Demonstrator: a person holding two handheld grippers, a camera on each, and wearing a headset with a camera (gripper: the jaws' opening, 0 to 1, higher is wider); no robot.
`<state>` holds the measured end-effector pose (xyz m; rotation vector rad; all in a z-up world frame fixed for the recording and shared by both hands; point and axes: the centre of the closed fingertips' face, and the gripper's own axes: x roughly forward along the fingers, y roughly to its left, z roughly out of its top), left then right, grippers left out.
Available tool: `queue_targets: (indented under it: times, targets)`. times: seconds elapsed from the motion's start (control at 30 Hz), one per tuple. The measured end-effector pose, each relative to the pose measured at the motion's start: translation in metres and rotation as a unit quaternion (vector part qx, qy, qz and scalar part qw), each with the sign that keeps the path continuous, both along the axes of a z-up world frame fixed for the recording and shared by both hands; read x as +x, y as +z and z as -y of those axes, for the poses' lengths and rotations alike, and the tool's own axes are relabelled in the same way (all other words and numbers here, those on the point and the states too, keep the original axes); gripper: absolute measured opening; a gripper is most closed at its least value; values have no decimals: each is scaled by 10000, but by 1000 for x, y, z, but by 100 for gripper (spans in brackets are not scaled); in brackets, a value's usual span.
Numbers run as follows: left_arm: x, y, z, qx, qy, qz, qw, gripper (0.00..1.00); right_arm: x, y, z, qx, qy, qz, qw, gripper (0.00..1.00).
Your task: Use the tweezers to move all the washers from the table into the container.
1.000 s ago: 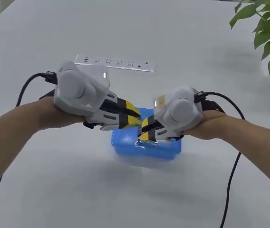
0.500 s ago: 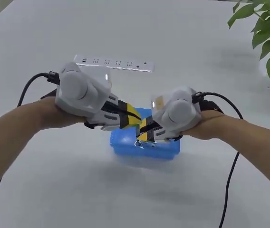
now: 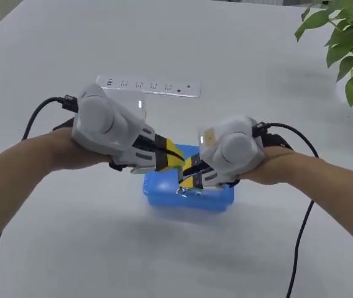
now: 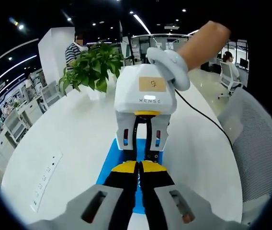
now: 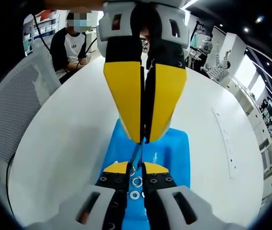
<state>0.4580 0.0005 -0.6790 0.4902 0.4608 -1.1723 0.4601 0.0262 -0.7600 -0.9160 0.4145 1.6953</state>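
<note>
Left gripper (image 4: 137, 167): its yellow tips were pressed together. In the right gripper view, thin metal stuck out from between them, so it looked like it was pinching the tweezers (image 5: 137, 154).
Right gripper (image 5: 136, 168): its yellow tips were very close, with a small gap. The tweezers ran down into that gap. I could not tell if this gripper squeezed them or not.
How the grippers stood: they pointed at each other, nose to nose, right over the container (image 3: 217, 200). A hand held each one.
Tweezers: two thin silver legs, going from the left gripper's tips down toward the washers (image 5: 137, 181).
Washers: two small silver rings showed through the gap of the right gripper's tips. They lay inside the container, one just beside the other.
Container: a blue box, low and flat. It sat on the table (image 3: 164, 37), under both grippers.
Table: white and wide.
Power strip (image 3: 148, 86): long and white, lying flat on the table behind the grippers, well apart from the container.
Plant (image 3: 344, 43): green leaves at the far right corner of the table.
Cables (image 3: 304, 236): a black one hung from the back of each gripper.
Chair (image 4: 260, 139): a grey mesh back, beside the table.
</note>
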Motion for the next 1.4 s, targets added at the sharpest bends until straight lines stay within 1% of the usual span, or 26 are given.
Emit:
queue_targets:
  times: [0.13,0.3,0.47,0.6,0.7,0.73,0.8,0.9,1.17,1.3,1.4]
  targets:
    - [0,5,0,-21,-25,7,10000,5,0,4,1,62,-24,4,10000,11]
    - [-1,16,-2,-64,-49,25,10000,5,0,15,2,214,-108,-19,9997,11]
    - [-4,27,1,-108,-134,38,9998,5,-3,26,3,338,-158,-15,9993,11]
    - [-7,34,4,-85,-219,51,9997,4,-7,34,6,407,-201,-12,9990,11]
    - [-13,43,10,-162,-351,50,9992,4,-12,40,9,465,-250,-45,9986,12]
    - [-15,44,12,-180,-372,48,9991,4,-14,41,10,473,-260,-18,9985,12]
    - [-18,48,15,-180,-416,50,9990,4,-18,44,12,526,-314,-37,9981,12]
    - [-23,51,19,-180,-478,36,9987,4,-24,45,16,564,-376,-38,9977,12]
    - [-41,59,27,-133,-643,21,9978,4,-38,55,24,710,-524,-11,9961,12]
    - [-49,61,29,-95,-718,30,9974,4,-44,58,28,735,-576,23,9956,10]
    - [-56,60,30,-43,-789,0,9969,5,-50,58,32,717,-595,40,9956,9]
